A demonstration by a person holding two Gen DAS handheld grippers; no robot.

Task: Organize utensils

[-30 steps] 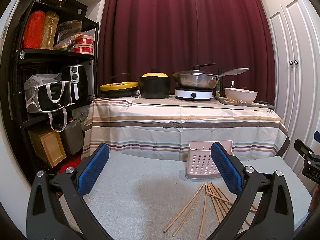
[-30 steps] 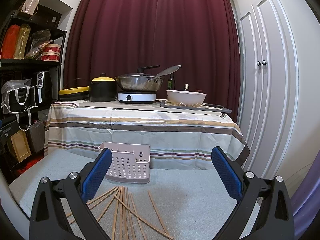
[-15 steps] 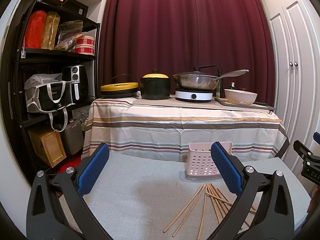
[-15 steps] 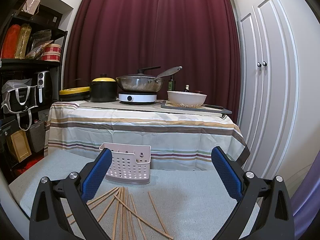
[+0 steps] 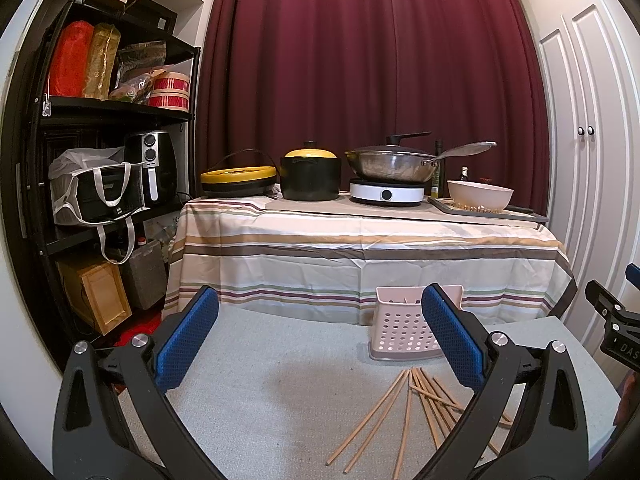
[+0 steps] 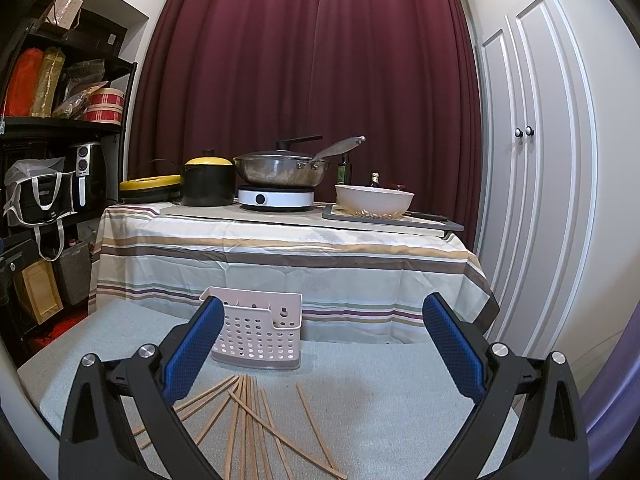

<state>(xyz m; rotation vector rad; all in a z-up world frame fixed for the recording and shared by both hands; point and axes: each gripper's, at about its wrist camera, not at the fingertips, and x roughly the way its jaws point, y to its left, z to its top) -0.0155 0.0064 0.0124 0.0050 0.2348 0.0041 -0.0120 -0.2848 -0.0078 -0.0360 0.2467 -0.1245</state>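
Several wooden chopsticks (image 5: 416,408) lie scattered on the grey table surface (image 5: 272,380), also seen in the right wrist view (image 6: 248,416). Behind them stands a pink perforated utensil basket (image 5: 400,330), upright, also in the right wrist view (image 6: 260,330). My left gripper (image 5: 320,340) is open and empty, above the table to the left of the chopsticks. My right gripper (image 6: 320,344) is open and empty, above the chopsticks and to the right of the basket. Part of the right gripper shows at the right edge of the left wrist view (image 5: 618,332).
Beyond the grey table stands a table with a striped cloth (image 5: 360,252) bearing pots, a wok on a hob (image 5: 386,194) and a bowl (image 5: 480,196). A black shelf unit (image 5: 100,160) is at the left, white cupboard doors (image 6: 536,184) at the right.
Both views have shifted very slightly; the scene sits a little lower in frame. The chopsticks and basket have not moved. Both grippers stay open.
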